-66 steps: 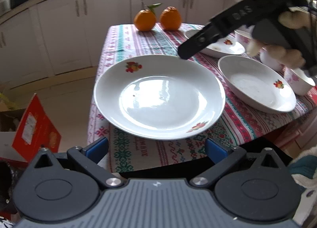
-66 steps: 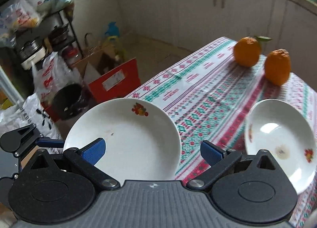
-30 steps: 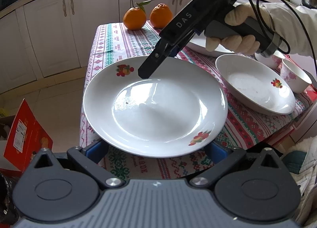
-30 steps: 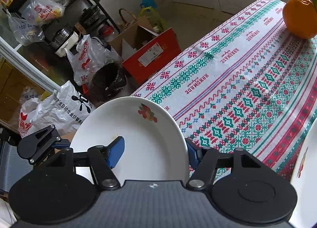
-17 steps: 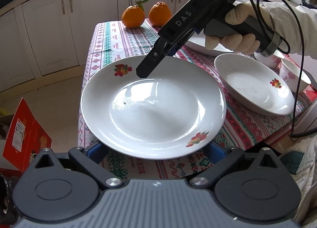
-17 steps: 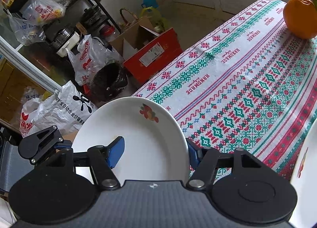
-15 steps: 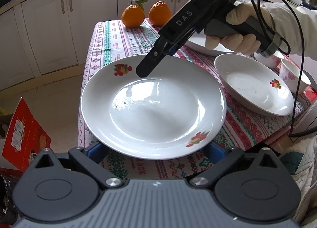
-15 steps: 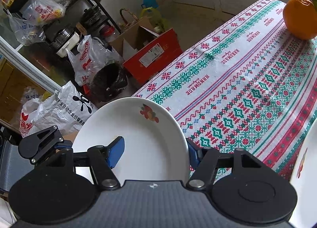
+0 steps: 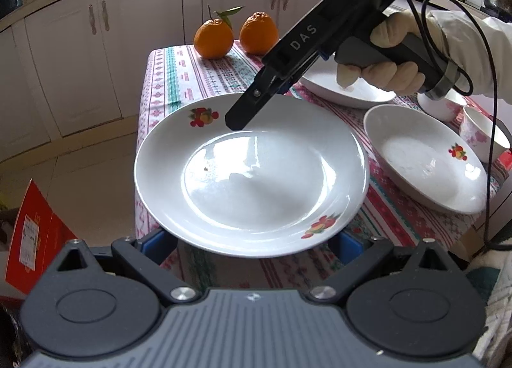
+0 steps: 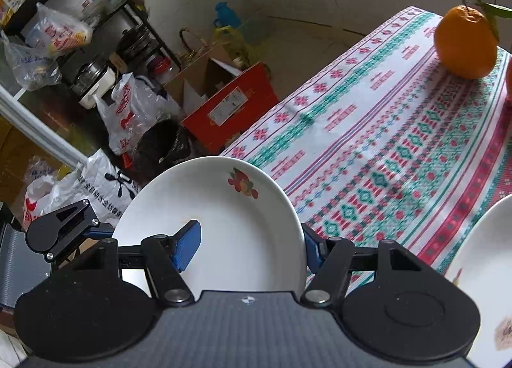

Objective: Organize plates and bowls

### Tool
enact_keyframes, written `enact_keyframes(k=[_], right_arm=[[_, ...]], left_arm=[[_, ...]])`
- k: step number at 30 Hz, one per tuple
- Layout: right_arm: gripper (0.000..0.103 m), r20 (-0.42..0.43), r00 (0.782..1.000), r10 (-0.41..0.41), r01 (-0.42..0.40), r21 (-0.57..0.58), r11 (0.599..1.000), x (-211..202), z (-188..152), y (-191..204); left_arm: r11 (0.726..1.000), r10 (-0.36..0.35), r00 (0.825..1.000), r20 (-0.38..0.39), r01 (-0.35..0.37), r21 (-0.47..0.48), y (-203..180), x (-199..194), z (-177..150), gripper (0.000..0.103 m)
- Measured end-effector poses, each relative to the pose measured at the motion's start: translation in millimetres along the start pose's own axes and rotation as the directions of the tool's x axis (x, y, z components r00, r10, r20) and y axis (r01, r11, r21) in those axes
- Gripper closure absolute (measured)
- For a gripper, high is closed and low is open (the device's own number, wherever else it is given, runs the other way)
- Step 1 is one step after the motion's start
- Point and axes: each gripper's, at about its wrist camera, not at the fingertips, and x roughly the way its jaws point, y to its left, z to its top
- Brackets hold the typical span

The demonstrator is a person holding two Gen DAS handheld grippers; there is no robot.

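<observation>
Worktop (image 9: 179, 79): covered by a patterned cloth in red, green and white; it extends from near the camera to the far cabinets.

Plates, white with fruit prints: three counted in the left wrist view. The large plate (image 9: 252, 175) sits at the near left corner of the worktop, overhanging the edge, and is empty apart from a small dark speck. The second plate (image 9: 425, 159) lies to its right, near but apart, and is empty. The third plate (image 9: 348, 92) lies far right, partly hidden behind a gloved hand (image 9: 380, 60).

Bowls: two small ones with pink flowers at the far right edge, one (image 9: 483, 140) beside the second plate, the other (image 9: 443, 105) behind it; contents not visible.

Oranges: two, at the far end, one with a leaf (image 9: 213, 38) and one without (image 9: 259, 33), just beside each other.

Right gripper (image 10: 246, 246): its jaws are closed on the far rim of the large plate, one blue pad on the inner surface, the other under the rim.

Left gripper (image 9: 252, 246): its jaws stand wide, one at either side of the near rim below the plate; contact cannot be told.

Change against the frame one second ago: the plate appears slightly further right in the left wrist view; the right gripper's hold on it is unchanged.
</observation>
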Motion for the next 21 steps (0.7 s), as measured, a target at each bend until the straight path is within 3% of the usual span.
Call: enact_keyframes(k=[21], right_arm=[[0.032,0.047,0.997,-0.054,0.052,0.048,0.997,4.5,21.0,-33.8]], left_arm=[[0.998,-0.005,1.0,-0.001,0.005,0.064,19.3,32.5,20.2,0.004]])
